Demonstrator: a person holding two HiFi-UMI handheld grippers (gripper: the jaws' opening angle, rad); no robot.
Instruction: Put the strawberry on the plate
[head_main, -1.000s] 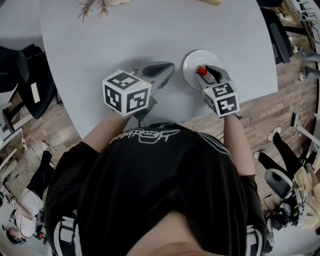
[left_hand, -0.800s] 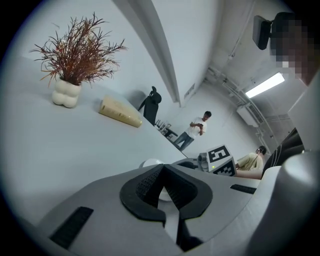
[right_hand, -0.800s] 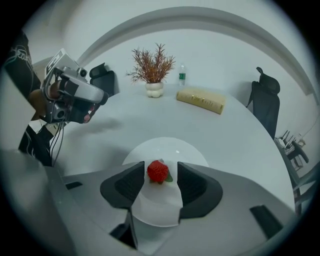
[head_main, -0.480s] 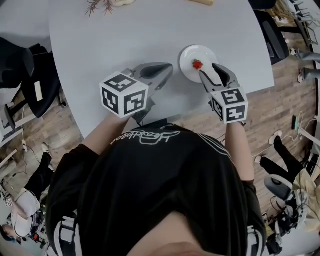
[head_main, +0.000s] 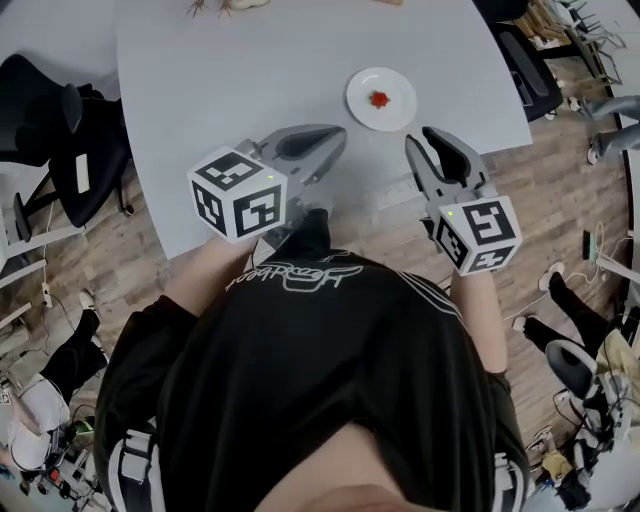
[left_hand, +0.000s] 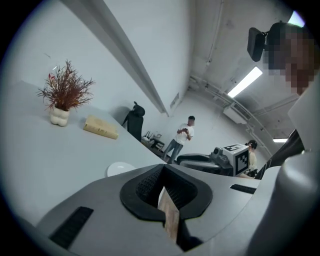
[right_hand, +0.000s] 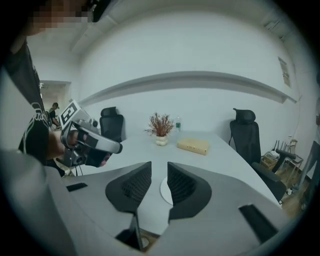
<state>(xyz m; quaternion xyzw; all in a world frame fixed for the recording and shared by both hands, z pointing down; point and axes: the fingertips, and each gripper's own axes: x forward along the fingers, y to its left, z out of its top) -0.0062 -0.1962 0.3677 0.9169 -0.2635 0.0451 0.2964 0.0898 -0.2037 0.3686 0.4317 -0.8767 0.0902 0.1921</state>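
Desk: pale grey with rounded corners. It carries a white plate near its right front edge, and a potted plant and a yellow block at the far end.
Left hand-held gripper: held over the desk's near edge with its jaws together and nothing in them.
Right hand-held gripper: at the near edge, short of the plate and aimed toward it. Its jaws stand a narrow gap apart and have just been closing, with nothing between them.
Plate: small and round, flat on the desk.
Strawberry: red, lying at the plate's middle, apart from both grippers.
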